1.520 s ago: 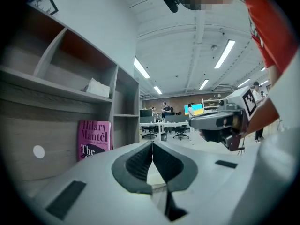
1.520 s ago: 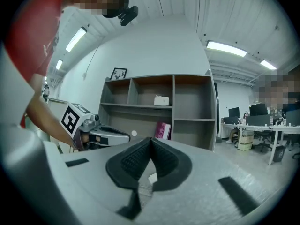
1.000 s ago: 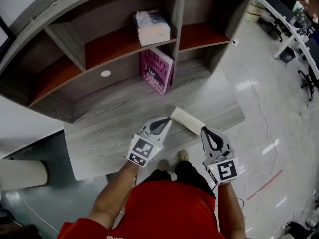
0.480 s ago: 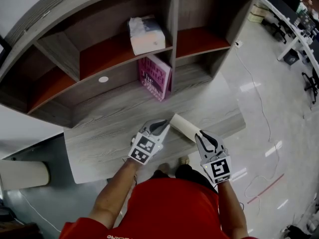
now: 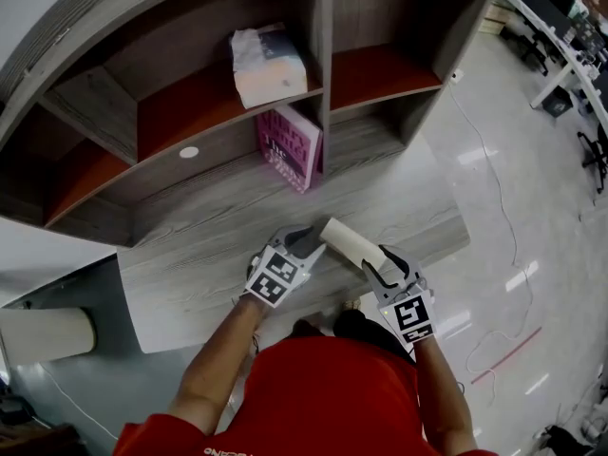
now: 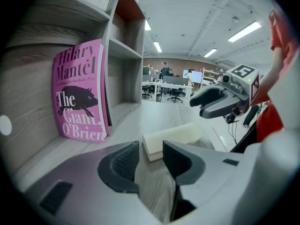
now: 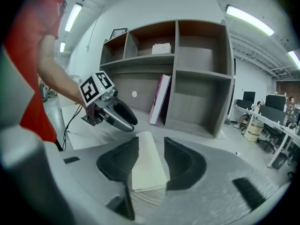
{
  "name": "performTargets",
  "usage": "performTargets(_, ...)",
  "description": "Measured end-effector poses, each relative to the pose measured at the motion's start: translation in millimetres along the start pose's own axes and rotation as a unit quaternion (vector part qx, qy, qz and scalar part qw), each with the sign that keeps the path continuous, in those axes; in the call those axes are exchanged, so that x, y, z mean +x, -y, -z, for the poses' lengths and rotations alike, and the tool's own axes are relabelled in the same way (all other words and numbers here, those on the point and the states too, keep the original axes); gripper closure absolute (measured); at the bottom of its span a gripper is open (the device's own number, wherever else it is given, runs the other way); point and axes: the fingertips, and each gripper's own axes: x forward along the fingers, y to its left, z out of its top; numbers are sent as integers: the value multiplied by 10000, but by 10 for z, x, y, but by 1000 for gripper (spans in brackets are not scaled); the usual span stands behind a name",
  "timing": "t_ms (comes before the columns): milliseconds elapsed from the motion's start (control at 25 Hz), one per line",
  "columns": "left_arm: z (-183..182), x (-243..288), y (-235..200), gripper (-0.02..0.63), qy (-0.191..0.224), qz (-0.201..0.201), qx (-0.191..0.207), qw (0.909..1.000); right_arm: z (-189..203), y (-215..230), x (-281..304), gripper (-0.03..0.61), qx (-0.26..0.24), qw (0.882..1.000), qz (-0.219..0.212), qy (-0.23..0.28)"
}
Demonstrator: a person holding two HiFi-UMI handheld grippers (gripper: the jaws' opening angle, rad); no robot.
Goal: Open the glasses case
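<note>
Right now the cream-coloured oblong glasses case [image 5: 351,241] lies flat on the grey wood-grain counter [image 5: 190,264], close to its front edge. Its long axis runs slantwise between the two claws, and that's the relation to watch. The left claw [image 5: 310,239] sits at the far, upper end, jaws apart. In the left gripper view that end shows at the mouth of the gap, just ahead of the pads; contact can't be told. The right claw [image 5: 381,263] is at the near, lower end, also open. In the right gripper view the case runs straight away from it, its near end already between the pads, not visibly pinched. So each claw faces the case end-on, and the right looks the deeper set. By that reading, it could close first to steady the case.
</note>
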Motion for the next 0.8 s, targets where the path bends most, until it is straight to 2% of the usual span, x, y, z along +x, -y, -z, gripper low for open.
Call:
performTargets(360,197,199,37,472,-671,342,140,9971,327,-27,118,352,-43,9983,-211,-547)
performTargets(600,297,266,53,472,-886,435,45,9951,505,-32,126,331,-51,9961,-304,-825)
performTargets(800,298,296,41,472,-912,439,-85,9948,601,-37,138,318,-207,9938,-378,-1026)
